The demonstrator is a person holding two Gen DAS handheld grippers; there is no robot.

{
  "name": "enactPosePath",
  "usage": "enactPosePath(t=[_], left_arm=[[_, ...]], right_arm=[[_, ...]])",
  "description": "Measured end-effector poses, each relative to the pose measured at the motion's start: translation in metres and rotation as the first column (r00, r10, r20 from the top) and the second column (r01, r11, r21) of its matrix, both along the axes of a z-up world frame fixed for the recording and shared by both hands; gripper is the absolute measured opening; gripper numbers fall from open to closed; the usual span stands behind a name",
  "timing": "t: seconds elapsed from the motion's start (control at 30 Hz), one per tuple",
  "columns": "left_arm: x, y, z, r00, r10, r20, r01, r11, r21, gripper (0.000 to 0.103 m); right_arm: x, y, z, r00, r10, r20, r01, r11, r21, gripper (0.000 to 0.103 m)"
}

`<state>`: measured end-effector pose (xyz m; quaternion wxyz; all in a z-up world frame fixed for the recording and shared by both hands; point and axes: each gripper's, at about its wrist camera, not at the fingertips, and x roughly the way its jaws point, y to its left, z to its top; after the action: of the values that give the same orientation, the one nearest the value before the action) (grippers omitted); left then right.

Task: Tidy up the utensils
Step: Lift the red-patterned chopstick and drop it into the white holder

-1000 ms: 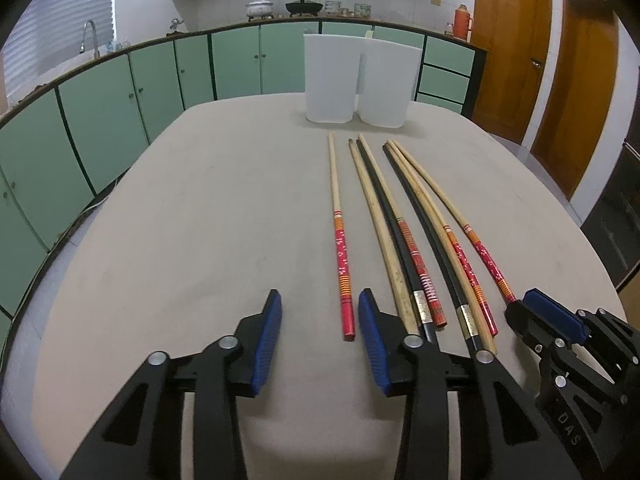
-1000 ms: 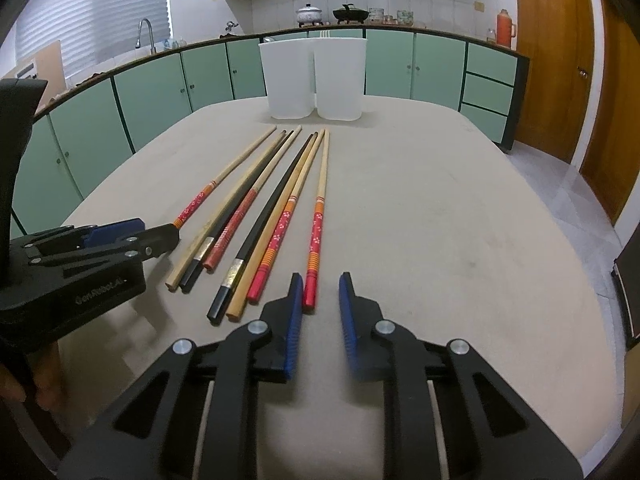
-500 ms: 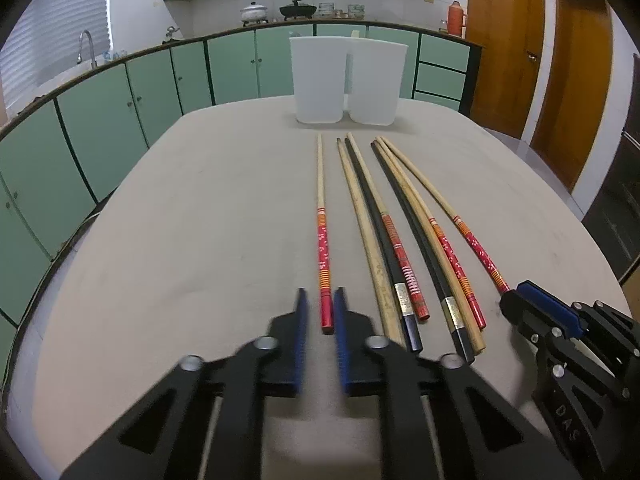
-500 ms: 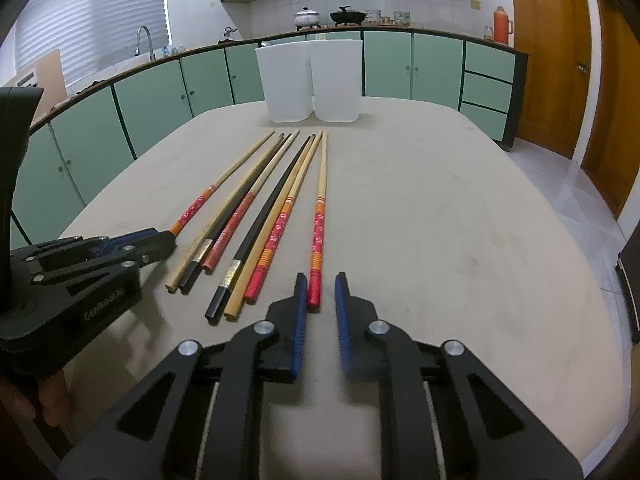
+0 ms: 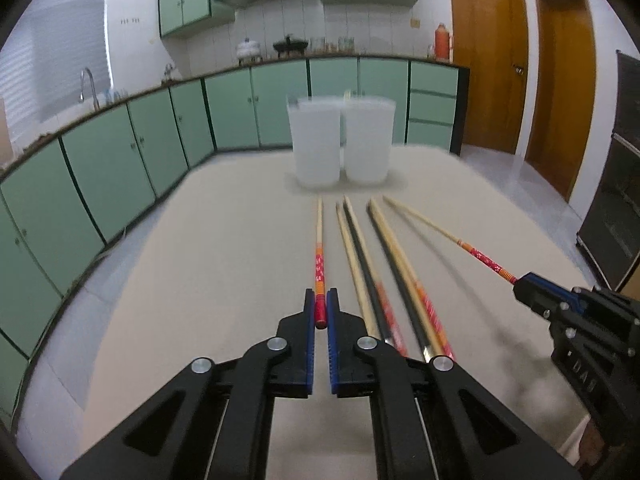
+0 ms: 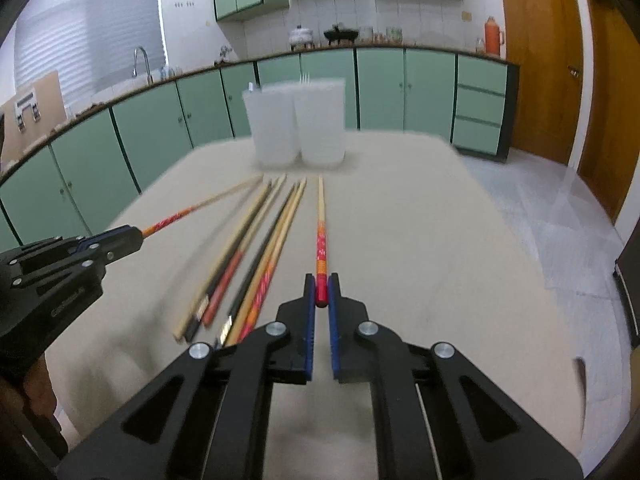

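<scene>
- Blue-padded left tool [image 5: 321, 308] pinches the red end of one chopstick [image 5: 319, 240], held clear of the desk [image 5: 180, 280].
- Right tool [image 6: 321, 292] pinches a second red-ended chopstick [image 6: 321, 224].
- Remaining chopsticks [image 5: 384, 264] lie between them on the desk.
- Two white containers [image 5: 340, 144] stand beyond.

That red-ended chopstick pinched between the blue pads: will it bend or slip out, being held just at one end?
The chopstick looks like rigid wood and runs straight out from the left gripper, so it probably won't droop. It is thin, so likely light. Clamped only near its red end, it may pivot or slide if bumped; the ridged pads should help hold it.
</scene>
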<state>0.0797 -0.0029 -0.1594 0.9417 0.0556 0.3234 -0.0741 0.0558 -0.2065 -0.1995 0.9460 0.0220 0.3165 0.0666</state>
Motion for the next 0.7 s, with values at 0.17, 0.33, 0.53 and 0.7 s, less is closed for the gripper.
enactPosePath(t=[0.17,0.33,0.53,0.7], left_arm=[[0.004,0.005,0.036,0.997,0.004,0.075,-0.002,1.000,-0.029,0.005],[0.017,0.009,0.072,0.989,0.011,0.151,0.000,0.997,-0.074,0.005],[0.039,0.010,0.105,0.977,0.017,0.214,0.007,0.994,-0.110,0.005],[0.057,0.014,0.120,0.976,0.010,0.217,0.022,0.989,-0.146,0.005]], right_arm=[[0.003,-0.005,0.037,0.997,0.005,0.071,-0.004,1.000,-0.019,0.005],[0.017,-0.012,0.071,0.995,0.002,0.098,-0.003,1.000,0.007,0.005],[0.043,-0.019,0.108,0.991,0.017,0.131,-0.022,0.999,0.031,0.005],[0.069,-0.026,0.133,0.991,0.037,0.128,-0.044,0.998,0.051,0.005]])
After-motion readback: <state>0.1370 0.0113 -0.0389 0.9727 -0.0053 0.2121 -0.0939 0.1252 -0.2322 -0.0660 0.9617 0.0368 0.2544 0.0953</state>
